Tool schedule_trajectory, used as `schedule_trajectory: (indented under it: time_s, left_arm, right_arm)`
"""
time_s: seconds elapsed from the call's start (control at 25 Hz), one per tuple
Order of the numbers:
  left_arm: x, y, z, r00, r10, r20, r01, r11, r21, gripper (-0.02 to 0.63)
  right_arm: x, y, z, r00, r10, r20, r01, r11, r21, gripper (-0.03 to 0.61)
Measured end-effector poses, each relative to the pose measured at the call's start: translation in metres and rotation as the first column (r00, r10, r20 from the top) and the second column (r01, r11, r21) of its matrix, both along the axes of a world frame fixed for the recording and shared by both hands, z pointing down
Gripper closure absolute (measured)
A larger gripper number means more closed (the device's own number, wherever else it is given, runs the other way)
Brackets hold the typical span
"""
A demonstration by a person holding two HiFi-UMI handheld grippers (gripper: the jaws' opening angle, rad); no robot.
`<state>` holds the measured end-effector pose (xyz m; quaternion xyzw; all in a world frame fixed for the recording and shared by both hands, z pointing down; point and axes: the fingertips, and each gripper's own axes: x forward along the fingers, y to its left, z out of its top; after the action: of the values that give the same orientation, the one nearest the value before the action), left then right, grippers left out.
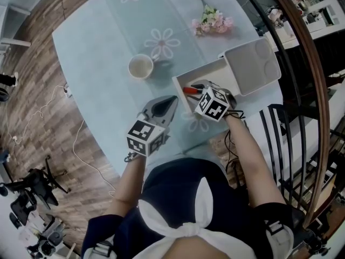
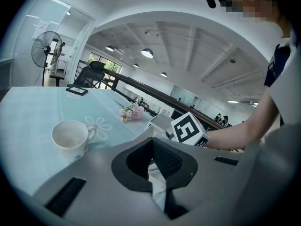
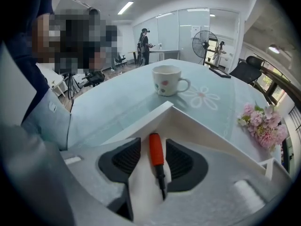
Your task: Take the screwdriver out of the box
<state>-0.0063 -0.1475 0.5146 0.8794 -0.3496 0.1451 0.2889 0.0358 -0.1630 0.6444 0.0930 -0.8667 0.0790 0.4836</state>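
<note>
A screwdriver (image 1: 190, 90) with a red handle and black shaft lies in the open white box (image 1: 215, 72) on the pale blue table. In the right gripper view the screwdriver (image 3: 156, 150) runs lengthwise between the two black pads, with a thin gap on each side. My right gripper (image 1: 202, 92) is inside the box, open, straddling the handle; right gripper (image 3: 154, 144). My left gripper (image 1: 171, 100) hovers over the table just left of the box, shut and holding nothing; left gripper (image 2: 152, 142). From the left gripper view the box (image 2: 160, 122) and the right gripper's marker cube (image 2: 188, 130) lie ahead.
The box lid (image 1: 253, 65) lies against the box's right side. A white cup (image 1: 140, 67) stands to the left on the table, pink flowers (image 1: 213, 21) further back. A black chair (image 1: 280, 124) and a curved railing (image 1: 310, 53) border the right. The table edge (image 1: 178, 151) runs close to my body.
</note>
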Motion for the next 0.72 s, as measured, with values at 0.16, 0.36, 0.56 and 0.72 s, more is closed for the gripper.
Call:
schedule_trajectory:
  time_s: [0.16,0.36,0.56,0.72]
  left_arm:
    - [-0.002,0.000,0.000,1.000,0.000,0.002,0.000,1.000,-0.003,0.598]
    - [-0.003,-0.003,0.002,1.000,-0.005,0.002,0.005,1.000,-0.006,0.598]
    - [-0.005,-0.003,0.001,1.000,-0.007,0.001,0.007,1.000,-0.009,0.598]
    - [-0.007,-0.003,0.001,1.000,-0.007,0.003,0.007,1.000,-0.010,0.598]
  right_arm:
    - [-0.001,-0.001,0.007,1.000,-0.019,-0.024,0.018,1.000,-0.006,0.412]
    - [-0.002,-0.003,0.015,0.998,-0.034,-0.044,0.033,0.999,-0.018,0.412]
    - [-0.001,-0.002,0.023,0.996,-0.053,-0.073,0.051,0.998,-0.025,0.413]
    - [-0.001,0.000,0.028,0.993,-0.068,-0.094,0.065,0.997,-0.030,0.413]
